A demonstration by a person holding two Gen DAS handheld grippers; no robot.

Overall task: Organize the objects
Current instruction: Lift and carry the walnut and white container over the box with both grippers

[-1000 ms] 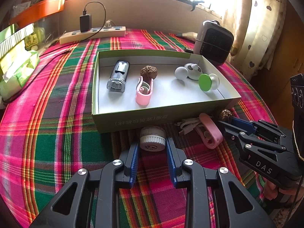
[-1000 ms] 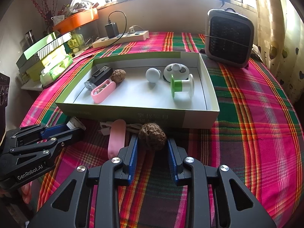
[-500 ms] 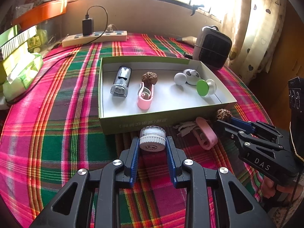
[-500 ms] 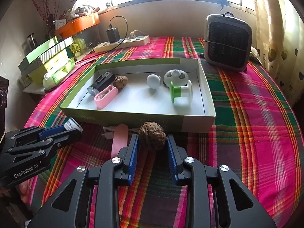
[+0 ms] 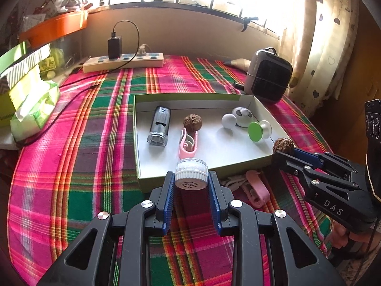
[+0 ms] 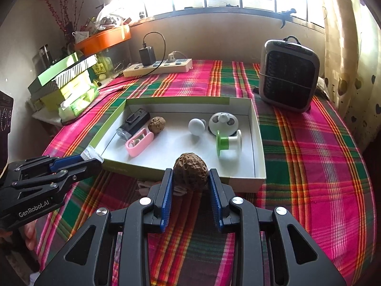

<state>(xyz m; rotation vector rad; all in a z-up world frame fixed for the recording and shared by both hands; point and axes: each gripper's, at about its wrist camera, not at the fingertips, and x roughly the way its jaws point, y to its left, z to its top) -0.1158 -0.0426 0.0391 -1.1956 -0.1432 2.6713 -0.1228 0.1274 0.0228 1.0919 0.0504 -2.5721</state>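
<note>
My left gripper [image 5: 191, 181] is shut on a small clear jar with a white ribbed cap [image 5: 191, 173], held above the near wall of the green box [image 5: 140, 143]. My right gripper [image 6: 190, 178] is shut on a brown walnut [image 6: 190, 175], held above the box's near wall [image 6: 238, 181]. The box holds a grey lighter-like case [image 5: 159, 125], a second walnut [image 5: 193, 122], a pink clip [image 5: 188, 144], a white ball [image 5: 228, 120], a white round gadget [image 5: 243, 115] and a green-and-white spool [image 5: 258, 130]. Another pink clip [image 5: 257, 190] lies on the cloth in front of the box.
A plaid cloth [image 6: 309, 155] covers the table. A small heater [image 6: 288, 76] stands at the back right. A power strip with a charger [image 6: 158, 68] lies at the back. Stacked green boxes and tissue packs [image 6: 69, 83] sit at the left edge.
Both grippers have risen with their objects from the cloth in front of the box to above its near wall. The things inside the box have not moved.
</note>
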